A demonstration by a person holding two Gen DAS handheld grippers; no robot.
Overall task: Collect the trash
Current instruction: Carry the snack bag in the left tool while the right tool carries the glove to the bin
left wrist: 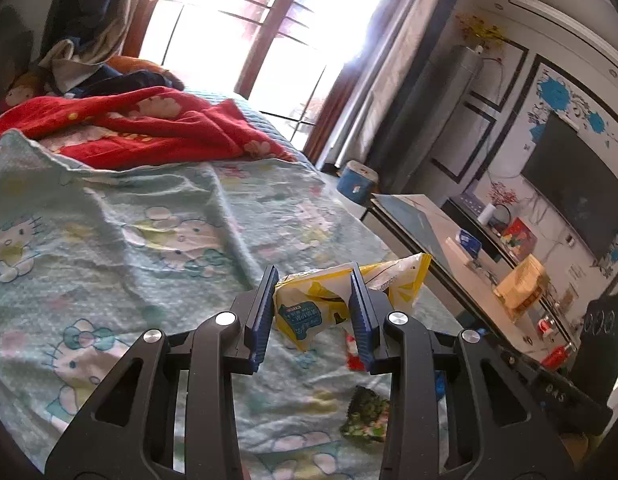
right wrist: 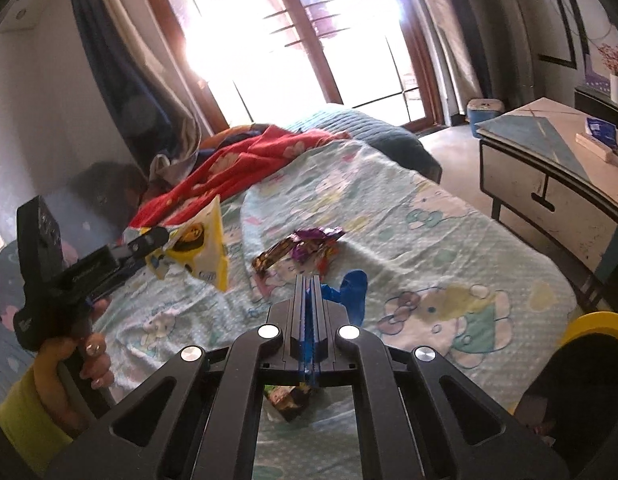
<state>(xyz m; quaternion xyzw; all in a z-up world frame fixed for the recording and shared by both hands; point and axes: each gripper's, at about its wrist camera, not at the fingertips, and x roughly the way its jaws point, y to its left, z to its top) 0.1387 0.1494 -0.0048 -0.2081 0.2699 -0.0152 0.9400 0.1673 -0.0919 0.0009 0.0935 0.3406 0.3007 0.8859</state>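
Observation:
My left gripper (left wrist: 313, 280) is shut on a crumpled yellow snack bag (left wrist: 309, 312), and the pads press its sides. The right wrist view shows the same gripper (right wrist: 153, 238) holding that bag (right wrist: 201, 248) up above the bed, with a person's hand on its handle. My right gripper (right wrist: 308, 282) is shut on a blue plastic scrap (right wrist: 355, 288) that sticks out to the right of its fingers. Purple and orange wrappers (right wrist: 301, 248) lie on the blanket ahead. A green wrapper (left wrist: 367, 414) and a red one (left wrist: 351, 352) lie under the left gripper.
The bed wears a pale blue cartoon blanket (left wrist: 109, 220) with a red blanket (left wrist: 149, 128) behind. A low cabinet (right wrist: 549, 184) stands to the right of the bed. A yellow-rimmed dark container (right wrist: 589, 344) sits at the near right corner. A blue bin (left wrist: 357, 182) stands by the window.

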